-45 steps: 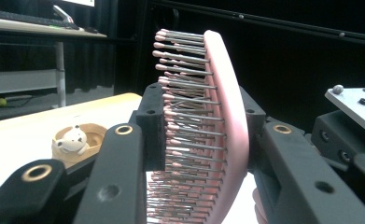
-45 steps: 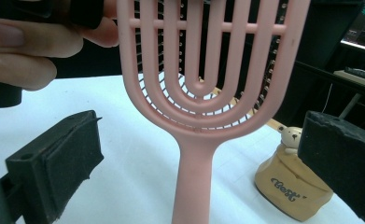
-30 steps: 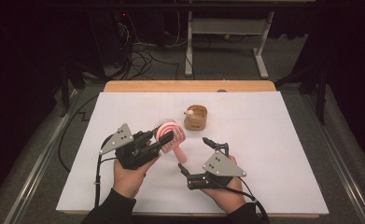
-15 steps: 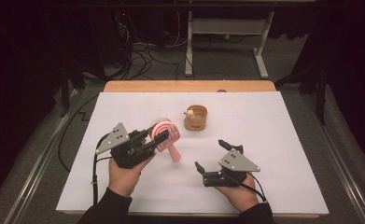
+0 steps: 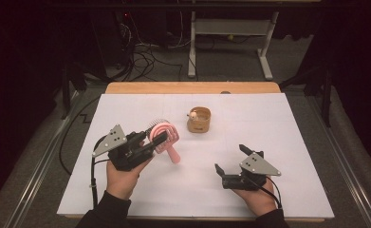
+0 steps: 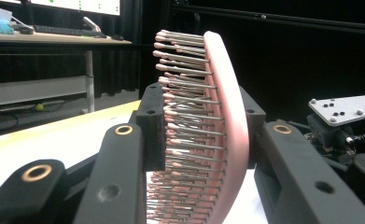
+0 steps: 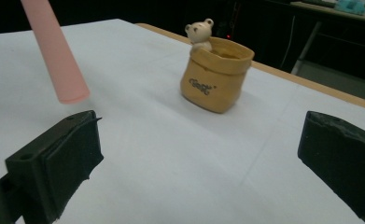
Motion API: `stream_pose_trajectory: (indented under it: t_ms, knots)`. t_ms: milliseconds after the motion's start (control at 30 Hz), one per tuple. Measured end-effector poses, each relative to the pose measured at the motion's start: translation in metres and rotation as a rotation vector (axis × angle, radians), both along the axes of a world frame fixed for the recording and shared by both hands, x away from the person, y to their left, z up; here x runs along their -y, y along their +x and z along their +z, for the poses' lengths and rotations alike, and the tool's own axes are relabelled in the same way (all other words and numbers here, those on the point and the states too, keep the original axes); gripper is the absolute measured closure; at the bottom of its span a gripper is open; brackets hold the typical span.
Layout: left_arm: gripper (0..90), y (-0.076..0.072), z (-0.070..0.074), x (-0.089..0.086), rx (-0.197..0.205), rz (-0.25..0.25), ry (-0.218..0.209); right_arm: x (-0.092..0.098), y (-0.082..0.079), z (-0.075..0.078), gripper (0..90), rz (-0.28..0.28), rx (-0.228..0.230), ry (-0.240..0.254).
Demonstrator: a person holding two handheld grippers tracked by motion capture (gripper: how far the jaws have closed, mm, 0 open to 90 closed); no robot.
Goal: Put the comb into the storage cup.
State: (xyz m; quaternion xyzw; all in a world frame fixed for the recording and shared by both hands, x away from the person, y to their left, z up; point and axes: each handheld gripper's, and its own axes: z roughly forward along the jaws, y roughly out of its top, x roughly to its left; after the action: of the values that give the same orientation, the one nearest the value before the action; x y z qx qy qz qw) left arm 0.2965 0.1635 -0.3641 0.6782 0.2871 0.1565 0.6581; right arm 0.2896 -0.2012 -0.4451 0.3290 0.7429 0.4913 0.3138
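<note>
The left gripper (image 5: pixel 143 147) clamps its jaws on the head of the pink hairbrush (image 6: pixel 217 135) (bristles against one pad), lifted above the counter (image 5: pixel 287 123). The right gripper (image 5: pixel 230 161) hovers nearby, jaws wide apart and empty.

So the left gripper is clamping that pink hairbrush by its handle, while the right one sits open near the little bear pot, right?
Not quite. The left gripper clamps the hairbrush by its bristled head, not its handle; the left gripper view shows the pads on either side of the head, and the handle hangs free. The rest holds: the right gripper is open, near the bear pot.
</note>
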Motion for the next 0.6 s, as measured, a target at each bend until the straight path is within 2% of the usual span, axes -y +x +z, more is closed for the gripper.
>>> stream_pose_trajectory:
  t_ms: [200, 300, 533, 600]
  knots:
    - [63.6, 0.0, 0.0, -0.005, 0.002, 0.011, 0.003, 0.021, -0.004, -0.002, 0.0, -0.043, -0.005, 0.004]
    - [63.6, 0.0, 0.0, -0.007, 0.004, 0.012, 0.01, 0.031, -0.005, -0.004, 0.1, -0.06, -0.021, 0.01]
    - [63.6, -0.002, 0.002, -0.011, 0.006, 0.013, 0.002, 0.049, -0.006, -0.007, 0.1, -0.105, -0.048, 0.024]
    - [63.6, -0.003, 0.003, -0.011, 0.012, 0.015, -0.001, 0.054, -0.007, -0.007, 0.1, -0.114, -0.044, 0.028]
